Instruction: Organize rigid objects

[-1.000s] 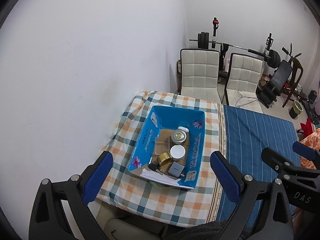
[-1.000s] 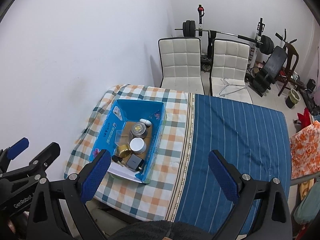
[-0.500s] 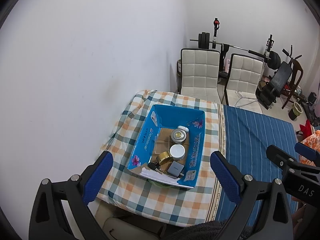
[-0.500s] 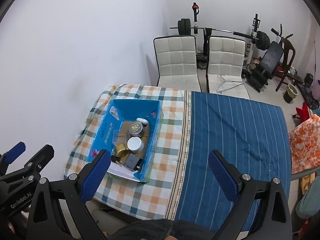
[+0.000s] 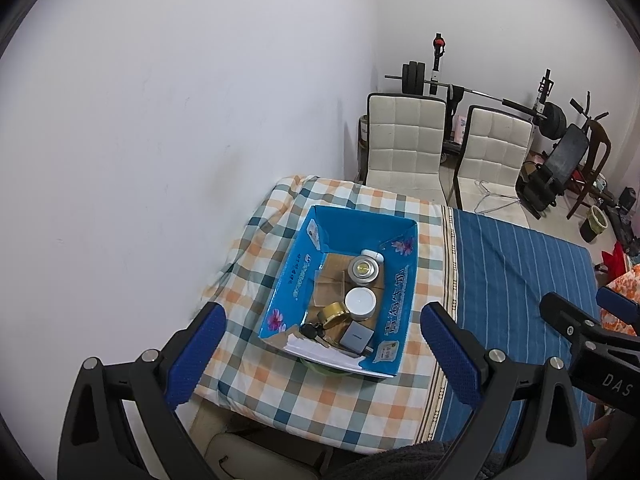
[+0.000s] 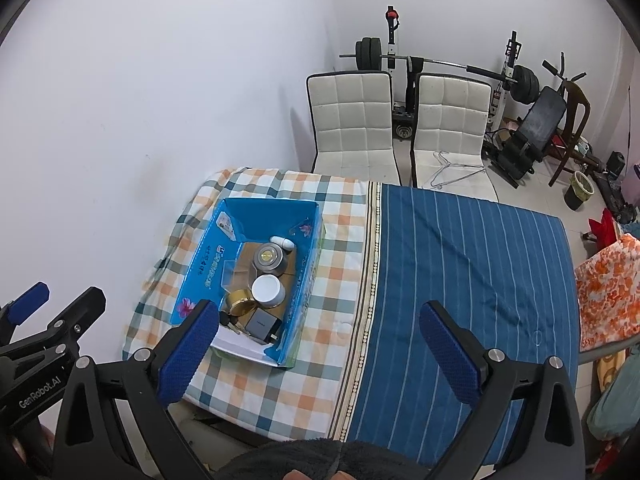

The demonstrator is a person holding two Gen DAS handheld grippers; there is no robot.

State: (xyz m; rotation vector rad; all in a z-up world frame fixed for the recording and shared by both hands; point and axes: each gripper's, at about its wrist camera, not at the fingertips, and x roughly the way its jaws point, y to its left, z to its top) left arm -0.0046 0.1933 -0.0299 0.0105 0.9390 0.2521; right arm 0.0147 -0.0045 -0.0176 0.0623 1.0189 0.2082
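Observation:
A blue cardboard box sits on the checked cloth of a table. Inside lie a silver round tin, a white round jar, a gold lid, a grey charger, a black key, a small white case and white papers. My left gripper is open and empty, high above the table's near edge. My right gripper is open and empty, high above the table, right of the box.
The table's right half has a blue striped cloth. A white wall runs along the left. Two white chairs stand behind the table, with a barbell rack and gym gear beyond. An orange patterned cloth lies at right.
Both grippers have risen and drawn back a little, so the table and box look smaller and lower. Both stay open and empty.

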